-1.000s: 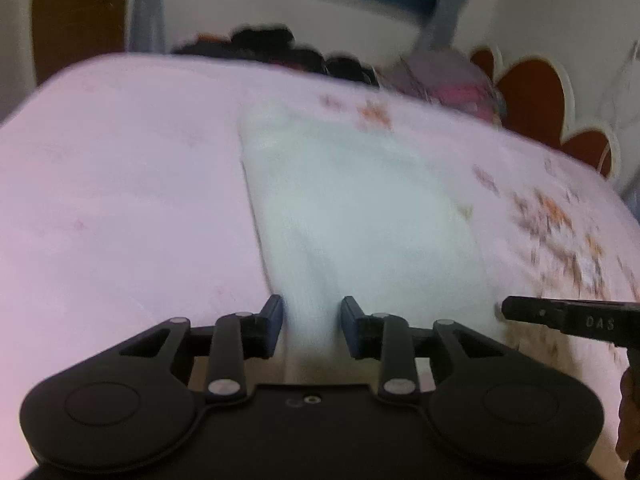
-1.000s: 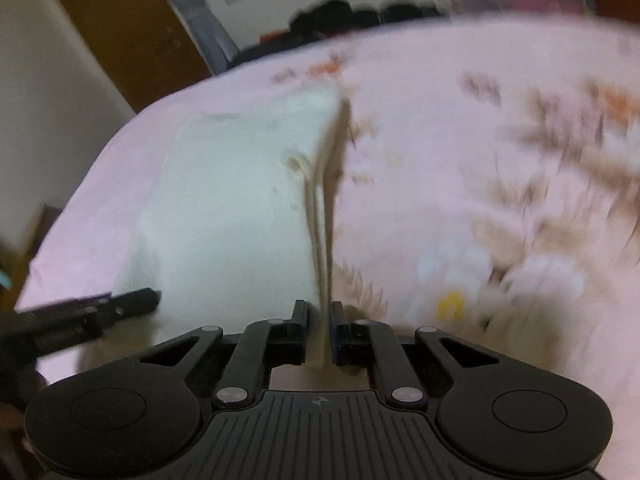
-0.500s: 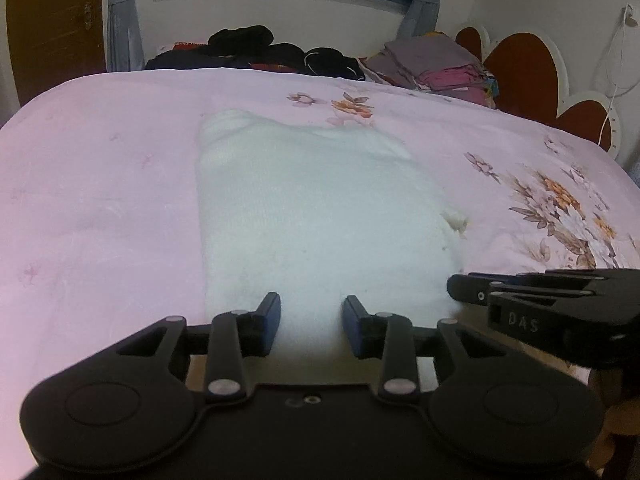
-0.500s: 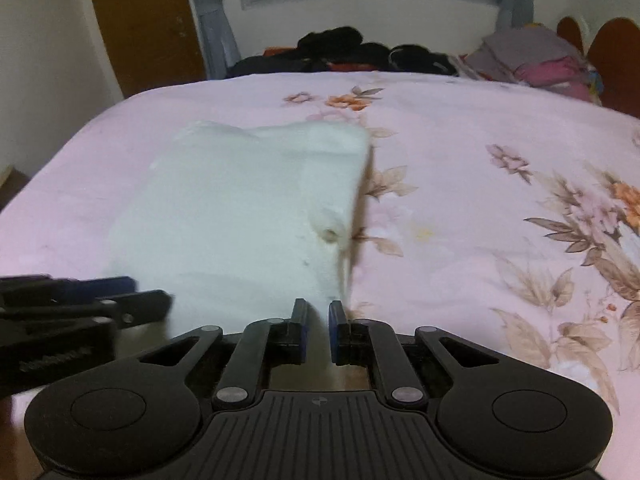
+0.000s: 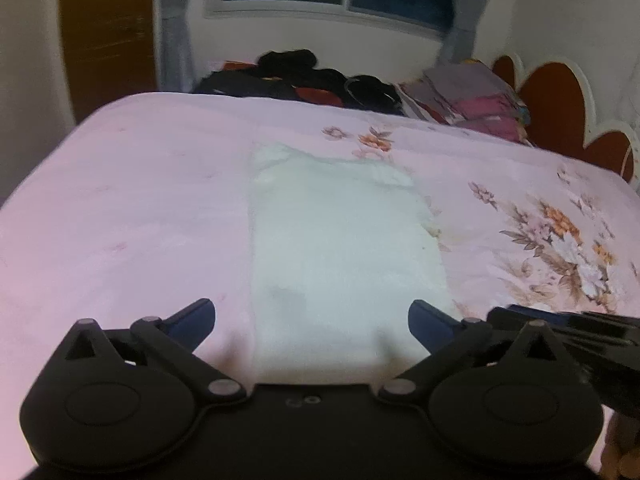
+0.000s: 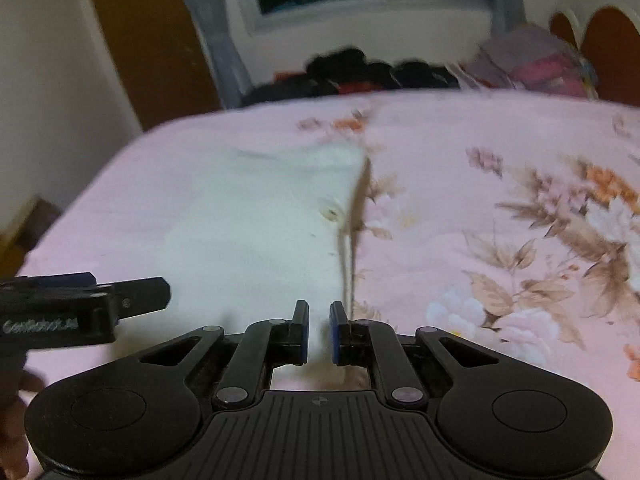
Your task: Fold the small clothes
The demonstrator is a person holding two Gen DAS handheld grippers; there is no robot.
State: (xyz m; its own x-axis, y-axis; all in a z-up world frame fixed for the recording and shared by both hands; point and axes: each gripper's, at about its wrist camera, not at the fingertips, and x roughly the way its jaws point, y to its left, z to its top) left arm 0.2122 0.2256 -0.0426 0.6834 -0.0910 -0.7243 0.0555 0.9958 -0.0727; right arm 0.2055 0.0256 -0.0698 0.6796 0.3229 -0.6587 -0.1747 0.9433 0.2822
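Pink floral bedspread (image 5: 132, 208) fills both views, dark clothes pile (image 5: 296, 76) and a folded stack (image 5: 468, 100) at the far edge. White garment (image 5: 340, 256) lies flat mid-bed, near hem right under both tools, right side edge looks doubled and slightly raised in the right wrist view. Left gripper (image 5: 311, 318) is spread wide over the near hem, holding nothing. Right gripper (image 6: 319, 332) is nearly pressed together, pinching the near right corner of the white garment (image 6: 272, 232).

Step in hand, likely: release and reset for the next fold. To do it well: let the right corner go low, not lifted, so the layers stay aligned. Regrip both near corners evenly, carry toward the far edge together, match edges. Cloth looks thick, soft; pinch deep enough to catch all layers.
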